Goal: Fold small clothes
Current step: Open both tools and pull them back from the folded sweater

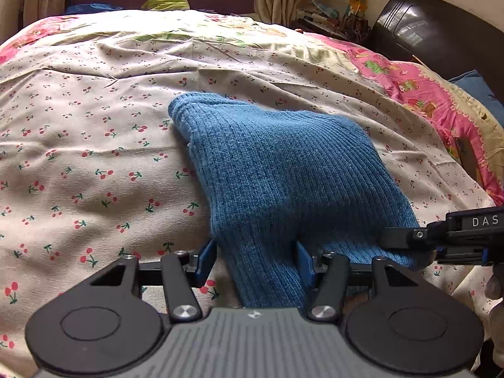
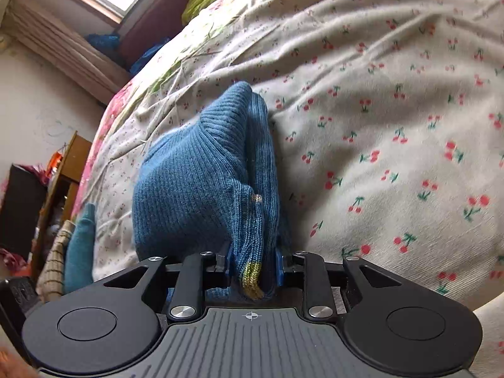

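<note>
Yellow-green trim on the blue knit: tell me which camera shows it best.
The right wrist view. There the trim hangs at the knit's edge, pinched between the right tongs, close and sharp. The left wrist view shows only plain blue ribbing; no trim is visible.

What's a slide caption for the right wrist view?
Right claw clamps a blue ribbed knit garment over the cherry-print bedsheet.

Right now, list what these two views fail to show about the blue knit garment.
- Left wrist view: the blue knit garment runs below the left gripper, its near end hidden by the gripper body.
- Right wrist view: bunched folds in the right gripper hide the garment's type.
- Its underside lies against the cherry-print sheet.
</note>
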The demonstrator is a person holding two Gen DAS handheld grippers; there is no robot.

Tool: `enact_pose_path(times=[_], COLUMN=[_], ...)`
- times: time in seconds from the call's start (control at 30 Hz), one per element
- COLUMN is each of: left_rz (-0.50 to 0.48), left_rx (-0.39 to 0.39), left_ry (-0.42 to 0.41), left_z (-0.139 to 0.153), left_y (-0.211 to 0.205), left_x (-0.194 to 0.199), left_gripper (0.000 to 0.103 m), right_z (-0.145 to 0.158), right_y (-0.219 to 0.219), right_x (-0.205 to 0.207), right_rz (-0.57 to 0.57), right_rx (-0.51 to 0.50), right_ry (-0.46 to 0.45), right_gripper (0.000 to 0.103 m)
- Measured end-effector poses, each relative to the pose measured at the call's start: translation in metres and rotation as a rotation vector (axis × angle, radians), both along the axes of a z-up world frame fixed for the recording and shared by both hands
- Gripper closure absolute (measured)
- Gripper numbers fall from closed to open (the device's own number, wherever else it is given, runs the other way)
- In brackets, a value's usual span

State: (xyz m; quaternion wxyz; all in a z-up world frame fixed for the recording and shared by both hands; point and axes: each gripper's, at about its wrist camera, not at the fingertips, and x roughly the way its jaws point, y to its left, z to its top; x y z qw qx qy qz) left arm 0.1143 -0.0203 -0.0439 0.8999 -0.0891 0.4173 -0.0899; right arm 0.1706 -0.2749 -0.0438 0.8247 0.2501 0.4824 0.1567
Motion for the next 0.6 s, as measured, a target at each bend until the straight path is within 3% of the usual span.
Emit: enact_pose_path(times=[0.27, 0.4, 0.6], left_rz=[0.048, 0.065, 0.102], left_rx=[0.076, 0.075, 0.145], left_ry=[-0.056, -0.085, -0.098], left_z=[0.014, 0.018, 0.021], left_y=[-0.012, -0.014, -0.019], left_x=[-0.016, -0.024, -0.029], left_gripper=[0.026, 0.015, 0.003], right_z=[0.035, 0.038, 0.041], right_y=[0.024, 0.036, 0.041], right_x=[-0.043, -0.061, -0.076], right_rz=[0.008, 0.01, -0.016], right_rx=[-0.29, -0.318, -0.312], right_ry=[-0.23, -0.278, -0.298], right_gripper=[0.076, 0.076, 0.076])
